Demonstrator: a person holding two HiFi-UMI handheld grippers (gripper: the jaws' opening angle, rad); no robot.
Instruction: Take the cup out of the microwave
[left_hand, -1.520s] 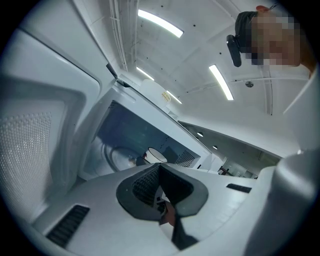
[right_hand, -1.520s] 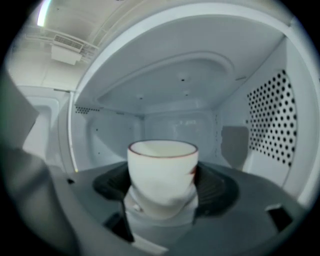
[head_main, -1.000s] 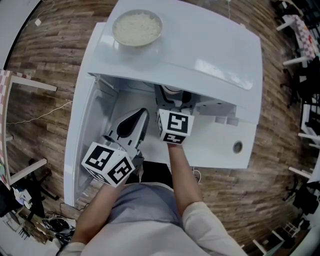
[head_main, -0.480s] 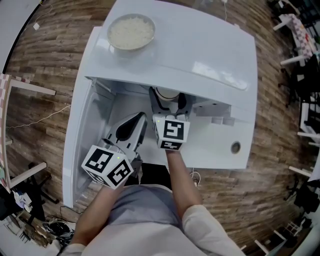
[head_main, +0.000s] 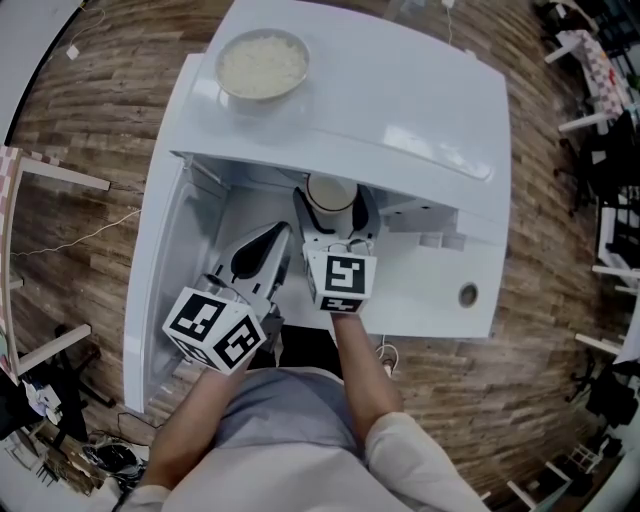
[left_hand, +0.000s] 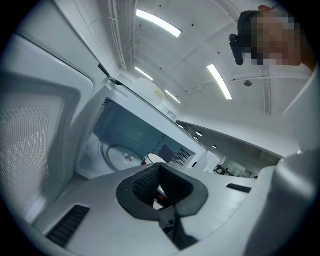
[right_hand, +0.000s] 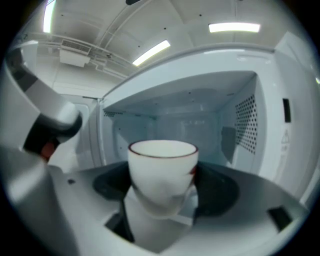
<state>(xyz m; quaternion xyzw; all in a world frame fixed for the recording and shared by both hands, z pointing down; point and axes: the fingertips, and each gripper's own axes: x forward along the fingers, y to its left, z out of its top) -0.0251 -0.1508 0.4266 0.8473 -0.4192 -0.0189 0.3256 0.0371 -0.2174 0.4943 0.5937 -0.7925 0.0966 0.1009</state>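
Observation:
A white cup (right_hand: 162, 175) with a dark red rim sits between the jaws of my right gripper (right_hand: 162, 192), which is shut on it. From the head view the cup (head_main: 331, 192) is at the mouth of the white microwave (head_main: 400, 110), just outside the opening, with the right gripper (head_main: 333, 215) behind it. My left gripper (head_main: 262, 258) is lower left, by the open door (head_main: 165, 270), shut with nothing in it. In the left gripper view, the cup's rim (left_hand: 155, 159) shows past the closed gripper (left_hand: 161, 187), in front of the glass turntable (left_hand: 120, 156).
A bowl of rice (head_main: 263, 66) stands on top of the microwave at the back left. The microwave's control panel (head_main: 440, 290) is to the right of the opening. Wooden floor surrounds the appliance, with furniture legs (head_main: 60, 170) at the left.
My right gripper has drawn back toward me with the cup, so the cup now shows outside the microwave's opening. The left gripper has stayed where it was.

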